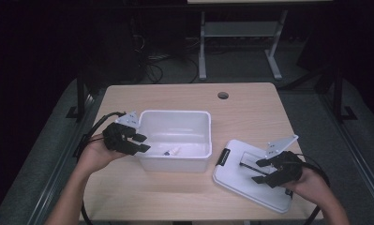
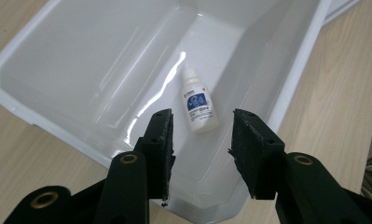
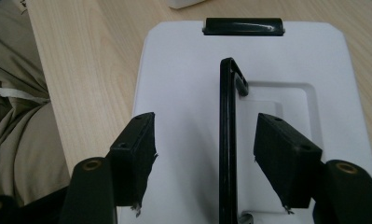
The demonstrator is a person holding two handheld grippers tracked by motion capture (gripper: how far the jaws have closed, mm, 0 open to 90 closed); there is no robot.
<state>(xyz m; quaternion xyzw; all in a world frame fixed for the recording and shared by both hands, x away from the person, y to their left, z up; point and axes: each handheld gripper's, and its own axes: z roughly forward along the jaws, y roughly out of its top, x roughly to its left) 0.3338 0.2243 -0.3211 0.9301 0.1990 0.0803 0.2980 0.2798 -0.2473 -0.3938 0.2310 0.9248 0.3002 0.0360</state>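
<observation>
A white plastic bin [image 1: 175,113] stands mid-table, and a small white dropper bottle [image 1: 172,152] with a blue label lies on its floor near the front wall. My left gripper [image 1: 143,142] hovers over the bin's left rim. In the left gripper view its jaws stand apart above the bin [image 2: 81,70], with the bottle [image 2: 198,105] just beyond the tips and untouched. The bin's white lid [image 1: 236,176] lies flat at the right. My right gripper [image 1: 258,171] is over it, open. In the right gripper view the lid's thin black handle [image 3: 227,140] runs between the jaws without touching them.
A black latch [image 3: 243,26] sits at the lid's [image 3: 183,70] far edge. A cable hole [image 1: 223,95] marks the table's back. Bare wood lies in front of the bin and between bin and lid. Dark floor and a desk frame [image 1: 202,47] lie beyond.
</observation>
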